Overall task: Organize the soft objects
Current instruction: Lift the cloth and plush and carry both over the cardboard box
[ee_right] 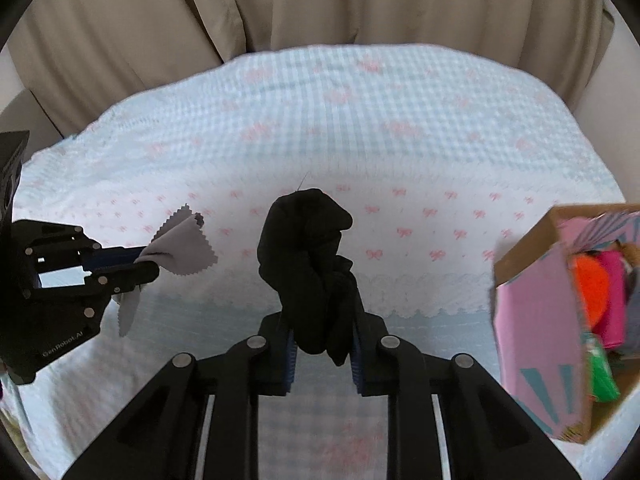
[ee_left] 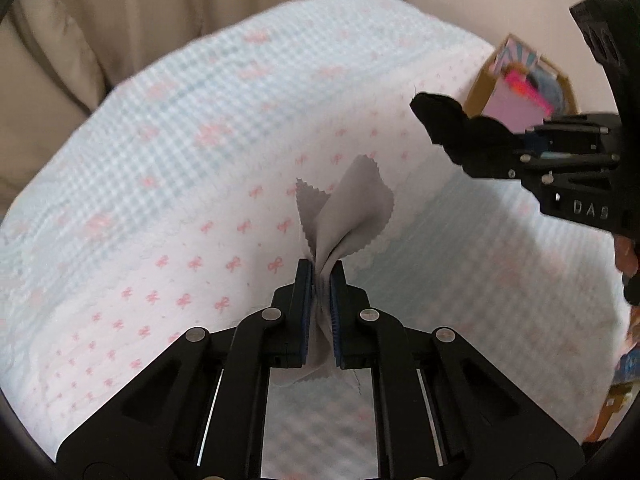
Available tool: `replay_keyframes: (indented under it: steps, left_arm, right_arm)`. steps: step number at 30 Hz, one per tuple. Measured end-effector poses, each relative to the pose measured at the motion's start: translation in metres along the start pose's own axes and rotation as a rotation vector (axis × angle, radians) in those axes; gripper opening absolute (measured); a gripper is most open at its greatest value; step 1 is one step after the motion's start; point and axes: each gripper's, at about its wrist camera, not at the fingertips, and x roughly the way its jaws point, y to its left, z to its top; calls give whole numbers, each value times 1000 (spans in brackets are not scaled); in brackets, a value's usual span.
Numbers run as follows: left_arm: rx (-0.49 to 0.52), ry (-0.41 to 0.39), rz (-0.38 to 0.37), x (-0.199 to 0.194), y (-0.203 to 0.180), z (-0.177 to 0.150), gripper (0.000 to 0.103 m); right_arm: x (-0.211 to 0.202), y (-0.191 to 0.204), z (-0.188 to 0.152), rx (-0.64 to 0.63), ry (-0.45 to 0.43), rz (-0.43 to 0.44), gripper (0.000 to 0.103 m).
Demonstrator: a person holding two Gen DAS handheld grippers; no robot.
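My left gripper (ee_left: 320,276) is shut on a small grey cloth (ee_left: 346,212) with pinked edges, held above the bed; it also shows at the left of the right wrist view (ee_right: 150,266) with the grey cloth (ee_right: 184,248). My right gripper (ee_right: 322,332) is shut on a bunched black cloth (ee_right: 310,248), held above the bed; it shows at the right of the left wrist view (ee_left: 516,140) with the black cloth (ee_left: 452,120) sticking out to the left.
A bedspread (ee_right: 360,120) with blue checks and pink bows covers the bed. A cardboard box (ee_right: 536,320) with a pink side holds several bright cloths at the right; it also shows in the left wrist view (ee_left: 516,100). Beige curtains (ee_right: 320,0) hang behind.
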Motion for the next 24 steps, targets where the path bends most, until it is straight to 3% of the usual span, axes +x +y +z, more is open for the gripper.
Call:
replay_keyframes:
  steps: [7,14,18,24]
  left_arm:
    - [-27,-74,14,-71,-17,42,7]
    - [-2,-138,13,-129,-61,91,7]
    - [12,-156,13,-146,-96,118,7]
    - [-17,-156,4,-151,-160,162,7]
  right_arm:
    - [-77,0,19,21,-58,5,20]
    - [-158,-22,24,75,-126,9,20]
    - [-195,-47,18,100,-149,5,20]
    - [-238,-120,8,146,-147,23,20]
